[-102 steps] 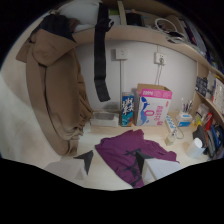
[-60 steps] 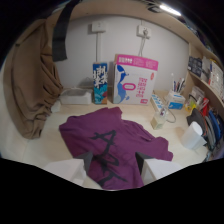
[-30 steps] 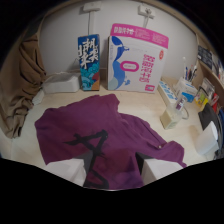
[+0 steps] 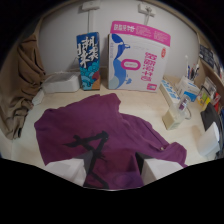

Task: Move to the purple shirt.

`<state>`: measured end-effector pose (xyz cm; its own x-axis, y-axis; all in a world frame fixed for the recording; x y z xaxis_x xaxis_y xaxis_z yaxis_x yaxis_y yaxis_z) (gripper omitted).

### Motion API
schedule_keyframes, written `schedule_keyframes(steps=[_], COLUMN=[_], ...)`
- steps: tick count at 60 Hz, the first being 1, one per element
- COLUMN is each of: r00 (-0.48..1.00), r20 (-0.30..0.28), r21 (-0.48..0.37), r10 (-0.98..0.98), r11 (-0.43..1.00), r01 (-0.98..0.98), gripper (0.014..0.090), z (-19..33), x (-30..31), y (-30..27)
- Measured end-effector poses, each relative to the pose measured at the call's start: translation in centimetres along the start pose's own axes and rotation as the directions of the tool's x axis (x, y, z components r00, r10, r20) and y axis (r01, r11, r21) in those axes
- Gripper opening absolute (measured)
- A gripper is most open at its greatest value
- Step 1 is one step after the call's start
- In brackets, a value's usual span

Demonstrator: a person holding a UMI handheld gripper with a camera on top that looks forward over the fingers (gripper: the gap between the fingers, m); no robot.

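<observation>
Tabletop [image 4: 145,107] w/ purple shirt [image 4: 100,135] under spread, empty hand-held gripper [image 4: 114,172] fingers.

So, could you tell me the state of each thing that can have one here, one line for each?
purple shirt: spread flat on the table, slightly wrinkled, its near edge between the claw's fingers.
claw: open, one finger on each side of the shirt's near edge, not pressing it.
blue box: upright against the wall.
white and pink box: upright beside the blue box.
brown cloth: hanging beside the table.
</observation>
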<state>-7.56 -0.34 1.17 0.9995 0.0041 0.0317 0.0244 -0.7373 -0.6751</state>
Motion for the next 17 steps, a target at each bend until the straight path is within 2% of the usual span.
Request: schedule_keyframes(steps=[17], r00=[1.000], r20=[0.000], r21=[0.004], r10=[0.009], r11=[1.000], r01=[-0.009], gripper=[0.0867], z=[-0.22], x=[-0.03], y=[-0.18])
